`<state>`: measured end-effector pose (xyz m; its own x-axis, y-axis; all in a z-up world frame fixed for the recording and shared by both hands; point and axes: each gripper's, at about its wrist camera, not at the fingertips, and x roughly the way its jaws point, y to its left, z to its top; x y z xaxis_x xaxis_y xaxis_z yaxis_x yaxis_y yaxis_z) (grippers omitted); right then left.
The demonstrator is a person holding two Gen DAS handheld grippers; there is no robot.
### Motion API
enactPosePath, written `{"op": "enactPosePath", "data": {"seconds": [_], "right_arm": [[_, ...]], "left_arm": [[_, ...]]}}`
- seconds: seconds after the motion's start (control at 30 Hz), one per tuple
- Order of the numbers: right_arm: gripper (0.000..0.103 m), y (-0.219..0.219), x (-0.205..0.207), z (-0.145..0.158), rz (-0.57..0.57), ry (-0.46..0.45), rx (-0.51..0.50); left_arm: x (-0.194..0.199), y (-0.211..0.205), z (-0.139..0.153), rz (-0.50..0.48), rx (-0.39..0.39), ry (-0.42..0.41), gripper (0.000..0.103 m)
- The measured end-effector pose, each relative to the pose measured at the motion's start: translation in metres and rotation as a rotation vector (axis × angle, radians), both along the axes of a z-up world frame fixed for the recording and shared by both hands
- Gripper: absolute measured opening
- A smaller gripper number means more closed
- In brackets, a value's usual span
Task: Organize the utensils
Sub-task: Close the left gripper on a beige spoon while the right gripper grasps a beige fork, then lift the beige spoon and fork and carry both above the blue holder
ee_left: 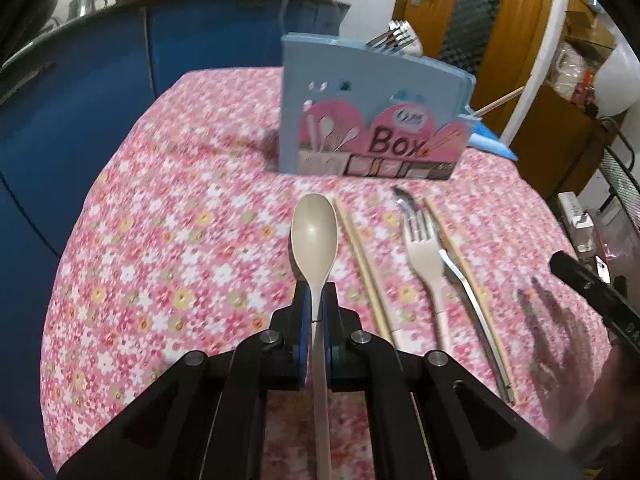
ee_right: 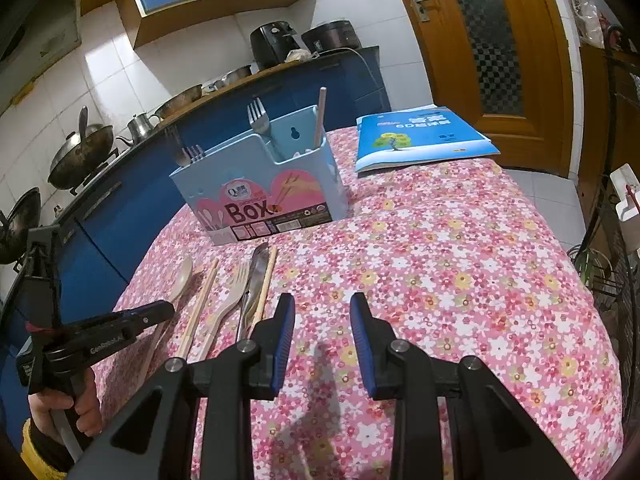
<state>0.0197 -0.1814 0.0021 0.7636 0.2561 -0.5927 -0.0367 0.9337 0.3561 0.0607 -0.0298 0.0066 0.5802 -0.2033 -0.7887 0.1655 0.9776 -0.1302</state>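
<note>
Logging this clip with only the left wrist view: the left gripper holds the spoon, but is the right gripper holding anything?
Observer: No. The right gripper is open, with nothing between its jaws.
Operator: Is the box divided inside?
Observer: Yes, an inner wall splits it into compartments.
Operator: And the blue edge behind it?
Observer: A blue book, lying flat.

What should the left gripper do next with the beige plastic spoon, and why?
Probably carry the beige plastic spoon toward the light blue plastic utensil box and drop it in. The left gripper is already shut on its handle, and the box ahead already holds metal forks upright.
</note>
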Motion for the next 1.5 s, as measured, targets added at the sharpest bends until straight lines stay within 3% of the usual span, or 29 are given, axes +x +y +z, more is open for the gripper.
{"op": "enactPosePath", "data": {"seconds": [0.13, 0.43, 0.83, 1.17, 1.5], "right_arm": [[0.031, 0.003, 0.001, 0.001, 0.011, 0.004, -0.010], [0.031, 0.017, 0.008, 0.007, 0.057, 0.029, -0.067], [0.031, 0.049, 0.022, 0.008, 0.156, 0.129, -0.102], [0.031, 0.093, 0.039, 0.003, 0.244, 0.218, -0.105], [0.026, 0.110, 0.070, -0.013, 0.227, 0.344, -0.129]], "left_arm": [[0.003, 0.002, -0.005, -0.011, 0.016, 0.034, 0.004], [0.014, -0.013, -0.008, -0.094, 0.132, 0.069, 0.007], [0.006, 0.028, -0.005, -0.030, -0.093, -0.004, 0.003], [-0.009, 0.061, 0.013, 0.031, -0.145, -0.100, 0.003], [-0.016, 0.083, 0.015, 0.038, -0.210, -0.128, 0.003]]}}
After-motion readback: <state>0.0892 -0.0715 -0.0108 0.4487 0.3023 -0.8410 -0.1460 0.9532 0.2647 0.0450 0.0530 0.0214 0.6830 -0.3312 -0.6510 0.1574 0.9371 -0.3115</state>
